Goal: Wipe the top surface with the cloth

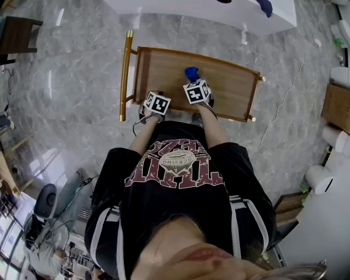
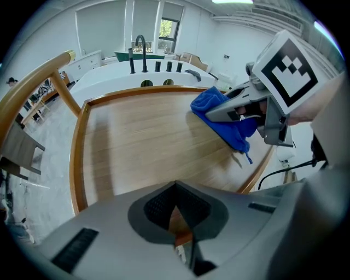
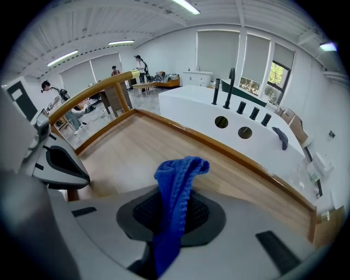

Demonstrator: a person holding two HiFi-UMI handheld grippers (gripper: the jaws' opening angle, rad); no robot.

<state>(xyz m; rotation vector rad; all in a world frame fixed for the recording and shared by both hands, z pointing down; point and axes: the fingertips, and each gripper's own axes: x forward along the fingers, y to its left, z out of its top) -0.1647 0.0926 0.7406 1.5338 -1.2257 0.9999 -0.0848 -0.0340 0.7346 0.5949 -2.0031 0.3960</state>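
The wooden tray top (image 1: 164,71) of a cart lies in front of me, ringed by a raised rim. My right gripper (image 1: 192,81) is over its middle, shut on a blue knitted cloth (image 1: 191,73). In the right gripper view the cloth (image 3: 178,180) stands up from the shut jaws (image 3: 174,210) above the wood (image 3: 126,147). From the left gripper view, the cloth (image 2: 221,117) hangs down from the right gripper (image 2: 214,114) onto the top (image 2: 142,142). My left gripper (image 1: 156,104) is at the near rim, its jaws (image 2: 176,210) shut with nothing in them.
A brass handle bar (image 1: 127,71) runs along the cart's left end. Beyond the cart stands a white counter (image 1: 219,11) with a black faucet (image 2: 143,46). A cable (image 1: 290,87) lies on the marble floor at the right, near paper rolls (image 1: 319,178). A dark table (image 1: 16,33) sits far left.
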